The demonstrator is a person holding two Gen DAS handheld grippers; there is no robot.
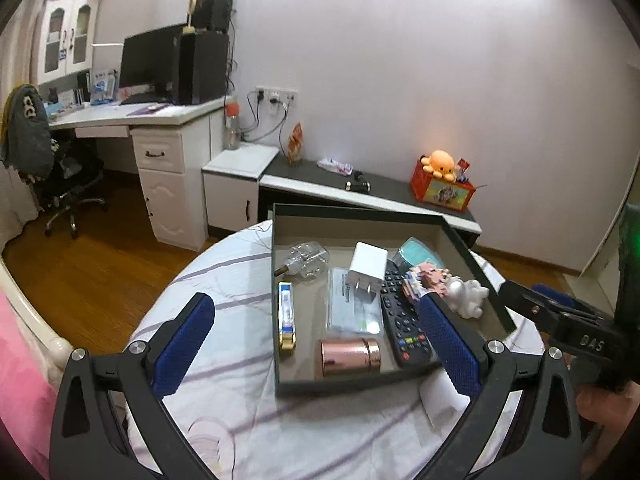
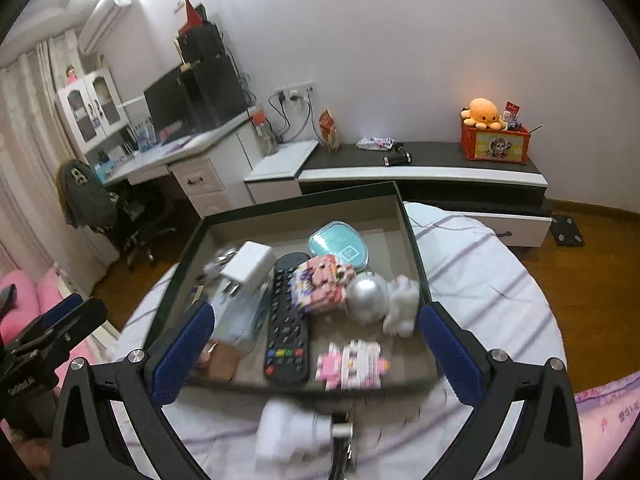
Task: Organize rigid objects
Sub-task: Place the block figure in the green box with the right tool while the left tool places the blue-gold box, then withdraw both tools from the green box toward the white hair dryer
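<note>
Left hand-held gripper (image 1: pixel 316 334) spread wide and empty above tray (image 1: pixel 476 258), right hand-held gripper (image 2: pixel 316 346) likewise, gripping nothing

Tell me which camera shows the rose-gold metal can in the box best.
The left wrist view: the rose-gold can lies on its side, sharp and unobstructed, near the box's front edge. In the right wrist view only a blurred sliver shows beside a gripper finger.

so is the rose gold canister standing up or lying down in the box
Lying down: the rose gold canister rests on its side near the front wall of the box, its lid end pointing toward the remote.
</note>
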